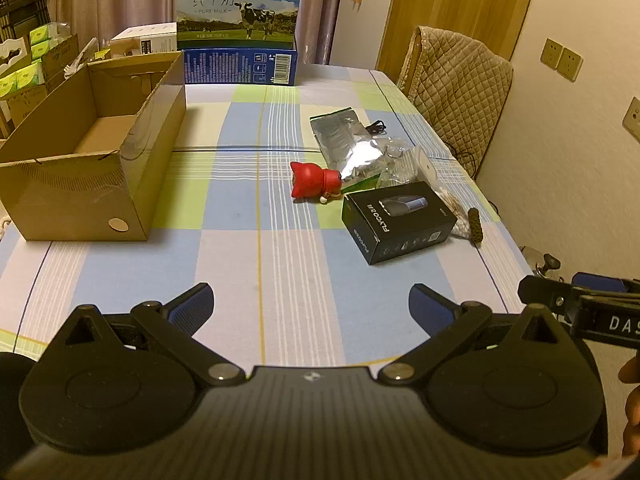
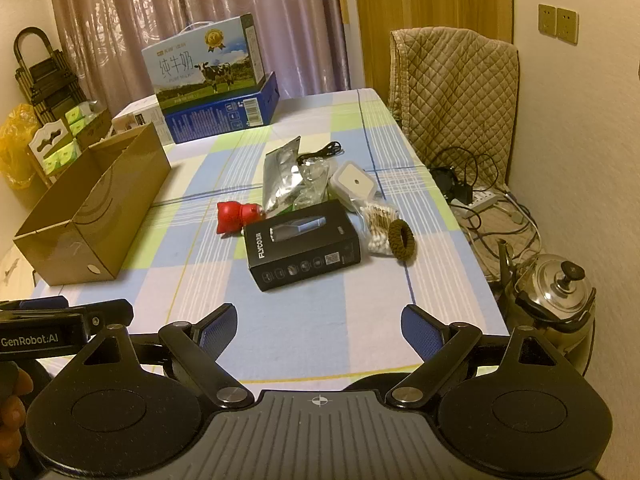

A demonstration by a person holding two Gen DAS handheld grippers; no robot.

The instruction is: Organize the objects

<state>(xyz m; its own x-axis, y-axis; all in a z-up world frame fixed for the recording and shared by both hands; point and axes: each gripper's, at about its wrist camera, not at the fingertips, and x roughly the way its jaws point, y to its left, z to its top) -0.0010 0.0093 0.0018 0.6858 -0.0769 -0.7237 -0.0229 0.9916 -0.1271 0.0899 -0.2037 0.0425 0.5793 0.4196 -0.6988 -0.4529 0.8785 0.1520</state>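
One cardboard box point(image 1: 80, 152); one black box point(image 2: 302, 245); one red toy point(image 1: 314, 181)

On the bench point(image 2: 304, 320), the cardboard box point(image 2: 100, 208) stands at the left; the shaver box point(image 2: 304, 246) lies right of it, the toy point(image 2: 236, 216) between them, the milk carton point(image 2: 208, 68) behind.

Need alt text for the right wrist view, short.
Open right tool hovers empty above a checked tablecloth. Ahead lie a black FLYCO box, red toy, foil pouch, cotton swabs and a brown hair tie. An empty cardboard box sits to the left.
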